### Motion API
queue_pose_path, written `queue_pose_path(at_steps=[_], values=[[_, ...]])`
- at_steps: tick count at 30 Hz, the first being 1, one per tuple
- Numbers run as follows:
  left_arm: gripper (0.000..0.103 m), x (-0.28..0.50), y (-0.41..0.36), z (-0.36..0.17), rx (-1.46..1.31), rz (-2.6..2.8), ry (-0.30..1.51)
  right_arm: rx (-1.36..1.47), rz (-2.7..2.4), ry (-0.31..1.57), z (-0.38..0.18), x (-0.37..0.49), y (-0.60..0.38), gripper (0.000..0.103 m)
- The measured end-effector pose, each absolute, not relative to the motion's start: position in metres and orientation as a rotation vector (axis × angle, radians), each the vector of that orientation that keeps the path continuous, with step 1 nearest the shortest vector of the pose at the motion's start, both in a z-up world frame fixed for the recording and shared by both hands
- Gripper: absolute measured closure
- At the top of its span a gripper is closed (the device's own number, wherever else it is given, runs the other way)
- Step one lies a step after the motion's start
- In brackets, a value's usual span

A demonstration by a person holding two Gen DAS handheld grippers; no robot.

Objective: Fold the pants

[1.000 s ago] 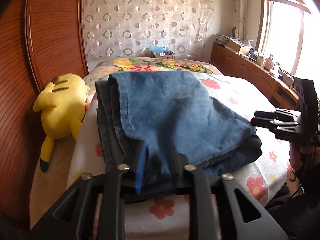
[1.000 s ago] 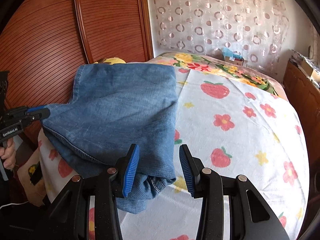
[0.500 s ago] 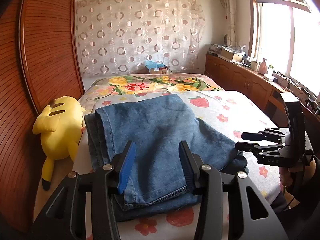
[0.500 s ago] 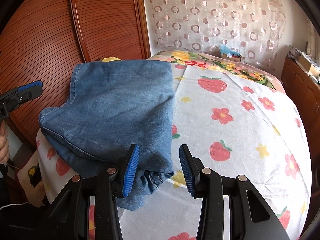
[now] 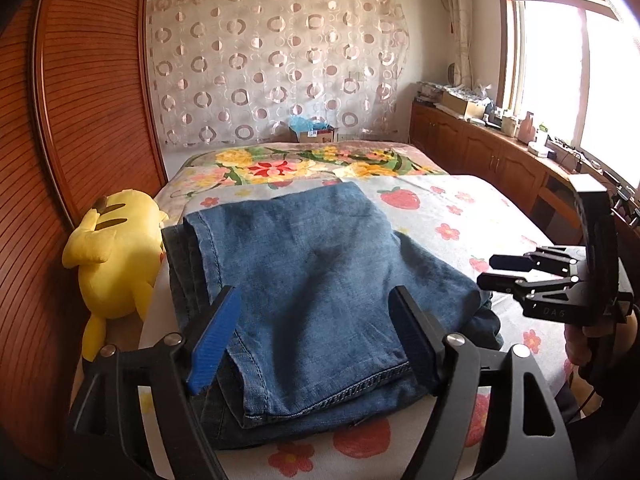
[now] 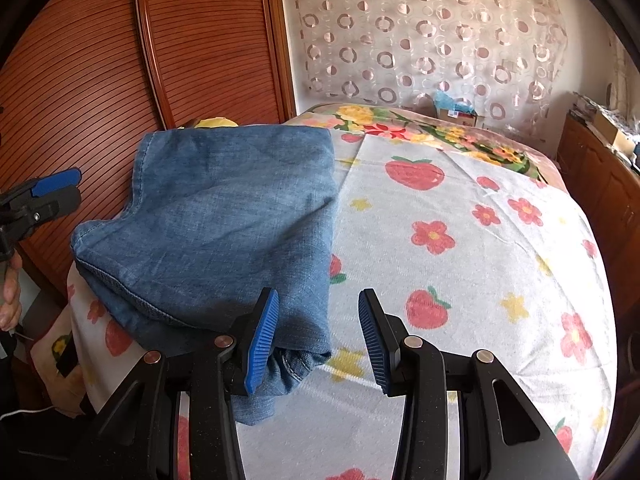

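Observation:
Blue denim pants (image 5: pixel 316 280) lie folded in a thick stack on the flower-print bed sheet (image 5: pixel 452 216), near the bed's front corner; they also show in the right wrist view (image 6: pixel 232 224). My left gripper (image 5: pixel 316 340) is open wide and empty, held just above the stack's near hem. My right gripper (image 6: pixel 316 336) is open and empty at the stack's right near corner; it also shows in the left wrist view (image 5: pixel 504 270), beside the pants. The left gripper's blue fingertip (image 6: pixel 56 184) shows at the left edge of the right wrist view.
A yellow plush toy (image 5: pixel 116 256) lies left of the pants against the wooden headboard (image 5: pixel 80 128). A wooden cabinet (image 5: pixel 500 156) with clutter runs under the window on the right. The bed sheet (image 6: pixel 460 240) stretches to the right of the pants. A patterned curtain hangs behind.
My left gripper let go of the pants hem, opened wide and pulled back and up. The folded top layer now rests flat. My right gripper stayed open and barely moved.

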State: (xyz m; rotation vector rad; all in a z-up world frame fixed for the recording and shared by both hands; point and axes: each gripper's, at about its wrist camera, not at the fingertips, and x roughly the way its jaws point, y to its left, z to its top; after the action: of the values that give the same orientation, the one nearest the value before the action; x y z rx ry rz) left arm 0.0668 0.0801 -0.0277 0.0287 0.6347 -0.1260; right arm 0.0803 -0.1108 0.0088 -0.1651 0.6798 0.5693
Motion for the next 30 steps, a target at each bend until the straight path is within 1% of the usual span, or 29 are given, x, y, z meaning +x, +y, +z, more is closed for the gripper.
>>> queue_pose_path(at_steps=[10, 20, 30], values=[[0.025, 0.077, 0.083, -0.044, 0.019, -0.127, 0.677, -0.182, 0.573, 0.679, 0.011, 0.093, -0.108, 0.060], [0.025, 0.083, 0.093, -0.059, 0.009, -0.105, 0.714, -0.244, 0.594, 0.657, 0.014, 0.142, -0.081, 0.060], [0.025, 0.084, 0.094, -0.064, 0.010, -0.101, 0.726, -0.202, 0.655, 0.772, -0.015, 0.190, -0.059, 0.060]])
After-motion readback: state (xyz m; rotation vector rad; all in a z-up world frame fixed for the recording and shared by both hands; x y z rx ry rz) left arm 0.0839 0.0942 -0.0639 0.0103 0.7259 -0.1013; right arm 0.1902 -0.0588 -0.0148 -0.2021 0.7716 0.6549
